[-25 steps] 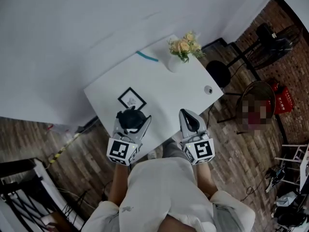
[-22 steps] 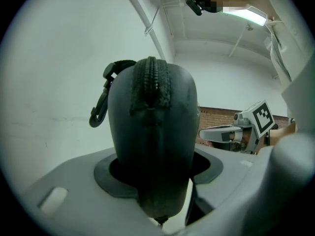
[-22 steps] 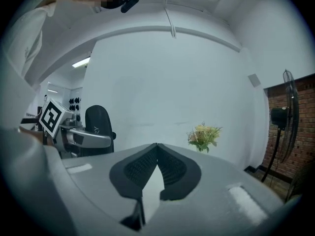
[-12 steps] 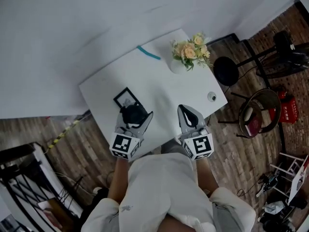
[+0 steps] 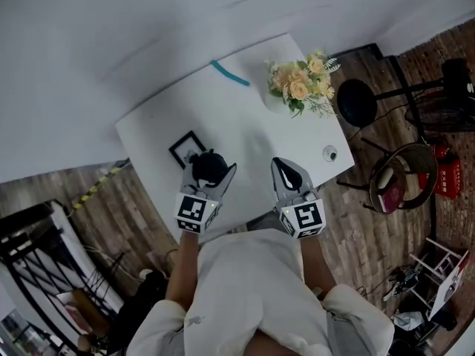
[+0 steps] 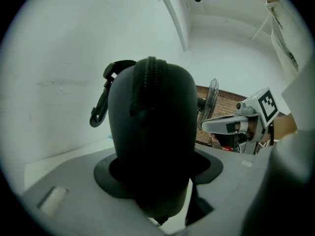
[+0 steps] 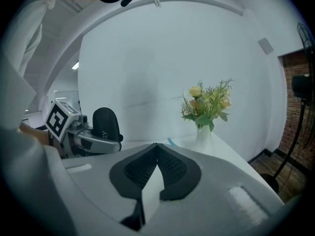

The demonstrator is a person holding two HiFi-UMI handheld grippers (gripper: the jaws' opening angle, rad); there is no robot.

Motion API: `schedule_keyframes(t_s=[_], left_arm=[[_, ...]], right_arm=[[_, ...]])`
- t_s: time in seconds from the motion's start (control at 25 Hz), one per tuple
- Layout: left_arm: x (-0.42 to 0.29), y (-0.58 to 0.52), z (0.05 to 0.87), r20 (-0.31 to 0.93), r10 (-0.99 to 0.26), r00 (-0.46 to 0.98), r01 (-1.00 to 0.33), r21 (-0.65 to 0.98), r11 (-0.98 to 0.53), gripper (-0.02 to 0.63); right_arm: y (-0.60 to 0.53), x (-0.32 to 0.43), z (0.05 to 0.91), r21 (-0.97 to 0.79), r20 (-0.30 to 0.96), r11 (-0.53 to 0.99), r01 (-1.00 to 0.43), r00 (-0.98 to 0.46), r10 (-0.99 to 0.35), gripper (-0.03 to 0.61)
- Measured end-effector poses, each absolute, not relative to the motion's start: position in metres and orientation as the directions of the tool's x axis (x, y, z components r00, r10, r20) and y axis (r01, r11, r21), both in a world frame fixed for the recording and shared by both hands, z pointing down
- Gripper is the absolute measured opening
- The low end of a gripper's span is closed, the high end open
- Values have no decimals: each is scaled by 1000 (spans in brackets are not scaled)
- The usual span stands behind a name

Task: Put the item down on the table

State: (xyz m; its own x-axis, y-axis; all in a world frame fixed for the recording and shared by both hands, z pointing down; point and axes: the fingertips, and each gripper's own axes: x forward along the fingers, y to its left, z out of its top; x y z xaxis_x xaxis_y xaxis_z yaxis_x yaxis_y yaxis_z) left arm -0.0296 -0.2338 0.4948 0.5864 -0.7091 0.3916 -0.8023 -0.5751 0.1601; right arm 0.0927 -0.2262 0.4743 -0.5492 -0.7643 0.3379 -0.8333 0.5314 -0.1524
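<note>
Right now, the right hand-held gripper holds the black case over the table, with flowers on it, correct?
No: the left hand-held gripper holds the black case, as the left gripper view shows; the right hand-held gripper is shut and empty. The table and flowers are as you said.

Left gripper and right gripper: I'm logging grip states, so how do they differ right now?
The left gripper is shut on a black zippered case; the right gripper holds nothing. The left gripper's jaws stand wide around the case; the right gripper's jaws meet at the tips. Both hang over the near edge of the white table, pointing the same way.
</note>
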Motion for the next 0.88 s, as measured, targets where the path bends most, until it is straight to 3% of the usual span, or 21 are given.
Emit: schedule_keyframes(t_s=[0.88], left_arm=[[-9, -280, 582, 523, -660, 539, -827, 182, -531, 296]], right_arm=[[-264, 87, 560, -249, 451, 558, -792, -604, -657, 5]])
